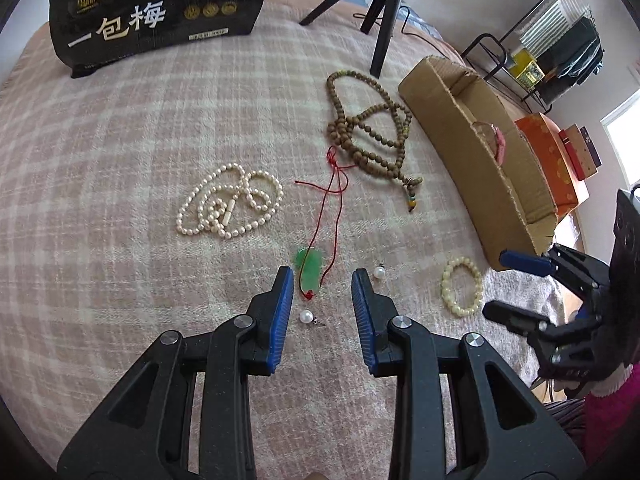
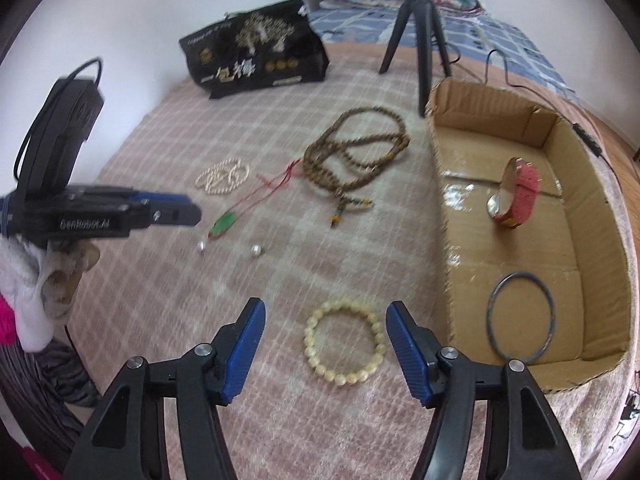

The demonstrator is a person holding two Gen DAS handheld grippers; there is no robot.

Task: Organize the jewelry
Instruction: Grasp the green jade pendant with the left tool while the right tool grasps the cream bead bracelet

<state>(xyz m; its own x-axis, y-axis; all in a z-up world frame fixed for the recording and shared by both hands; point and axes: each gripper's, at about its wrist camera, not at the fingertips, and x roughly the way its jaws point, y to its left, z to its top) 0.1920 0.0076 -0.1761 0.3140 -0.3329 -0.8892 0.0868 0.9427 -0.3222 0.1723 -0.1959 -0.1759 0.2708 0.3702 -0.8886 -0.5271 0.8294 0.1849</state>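
Note:
On the plaid blanket lies a green pendant [image 1: 309, 276] on a red cord. My left gripper [image 1: 323, 280] stands open over it, one blue pad on either side, neither touching. Two pearl earrings [image 1: 306, 316] [image 1: 379, 272] lie close by. A cream bead bracelet [image 2: 344, 342] lies between the spread pads of my open right gripper [image 2: 325, 308], untouched. A pearl necklace [image 1: 228, 208] and a brown wooden bead string [image 1: 368, 132] lie farther back. The cardboard box [image 2: 452, 216] on the right holds a red bangle [image 2: 516, 196] and a dark thin ring [image 2: 520, 316].
A black printed bag [image 1: 156, 12] and a black tripod [image 1: 380, 8] with its cable stand at the back of the bed. An orange box [image 1: 552, 152] sits beyond the cardboard box, and a metal rack [image 1: 552, 52] stands by the wall. Folded bedding lies behind the tripod.

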